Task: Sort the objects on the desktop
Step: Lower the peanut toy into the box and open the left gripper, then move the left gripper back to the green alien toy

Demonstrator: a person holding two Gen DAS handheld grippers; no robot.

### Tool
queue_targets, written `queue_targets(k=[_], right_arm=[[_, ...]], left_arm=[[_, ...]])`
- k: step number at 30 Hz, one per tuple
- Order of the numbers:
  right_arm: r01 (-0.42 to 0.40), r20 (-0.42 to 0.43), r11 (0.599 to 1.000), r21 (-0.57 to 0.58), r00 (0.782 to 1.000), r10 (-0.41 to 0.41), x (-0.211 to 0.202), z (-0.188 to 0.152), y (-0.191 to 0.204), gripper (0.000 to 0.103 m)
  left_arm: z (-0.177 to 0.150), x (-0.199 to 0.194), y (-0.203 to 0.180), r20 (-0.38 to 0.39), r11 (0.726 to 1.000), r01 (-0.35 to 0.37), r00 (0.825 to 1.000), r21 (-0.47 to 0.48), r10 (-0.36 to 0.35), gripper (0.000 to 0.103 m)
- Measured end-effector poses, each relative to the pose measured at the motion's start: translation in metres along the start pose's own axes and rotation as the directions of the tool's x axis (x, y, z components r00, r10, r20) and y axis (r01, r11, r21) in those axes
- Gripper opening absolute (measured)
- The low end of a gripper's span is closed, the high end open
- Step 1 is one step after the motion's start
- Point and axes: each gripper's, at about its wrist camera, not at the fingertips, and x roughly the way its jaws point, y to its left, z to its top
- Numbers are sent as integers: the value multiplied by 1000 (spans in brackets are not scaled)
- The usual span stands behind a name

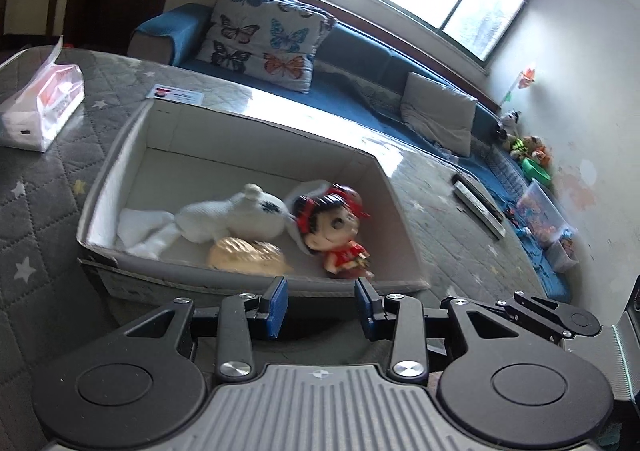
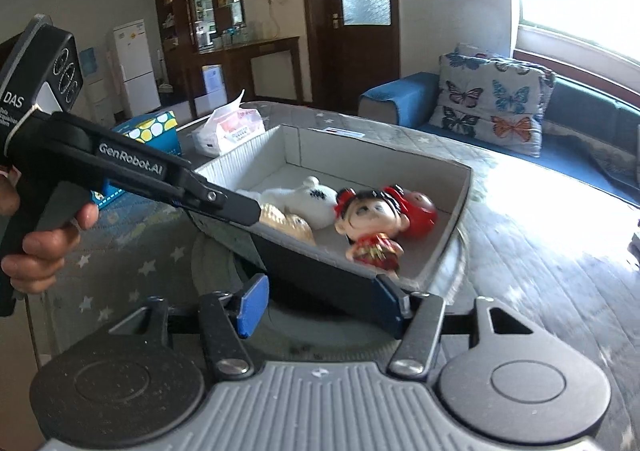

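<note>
A: Start nearest. How do the jaws stand?

B: The left gripper [image 1: 321,305] hangs at six o'clock in its own view, blue pads spread, nothing between them, just short of the near wall of the shallow grey cardboard box [image 1: 244,283]. The right gripper [image 2: 322,303] is spread too, empty, its right pad right up against the box's near corner; whether they touch I cannot tell.

A: And the things being sorted?

B: All inside the box, toward its near wall. In the left view: a golden ridged shell-shaped piece [image 1: 246,253] at twelve o'clock from the left pad, a white knitted plush toy [image 1: 232,217] just behind it, a big-headed doll in a red dress [image 1: 334,235] at one o'clock, touching the plush. A white folded cloth [image 1: 140,229] lies in the box's near left corner.

A: Open room?

B: The far half of the box floor is bare. The grey quilted star-pattern tabletop [image 1: 36,187] is open to the box's left.

A: Anything in the way?

B: In the right view the left tool's black arm crosses from nine o'clock over the box's near rim, held by a hand [image 2: 40,247]. Farther: a white tissue pack [image 1: 42,107] at ten o'clock, a small white card [image 1: 176,94] beyond the far rim, a black remote control [image 1: 478,207] at two o'clock, then a blue sofa [image 1: 360,63] with a butterfly-print cushion [image 1: 264,37].
</note>
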Motion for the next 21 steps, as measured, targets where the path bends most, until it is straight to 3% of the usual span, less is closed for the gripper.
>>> queue_targets(k=[2, 10, 21], right_arm=[[17, 8, 1000, 10, 1000, -17, -11, -11, -1, 66], [111, 11, 992, 60, 994, -112, -47, -55, -12, 67], [212, 23, 965, 157, 976, -218, -80, -94, -41, 77]], left_arm=[[-8, 0, -9, -6, 1000, 13, 1000, 10, -13, 39], [-39, 15, -44, -59, 996, 75, 996, 47, -72, 39], [-62, 44, -91, -142, 983, 159, 979, 90, -146, 39]])
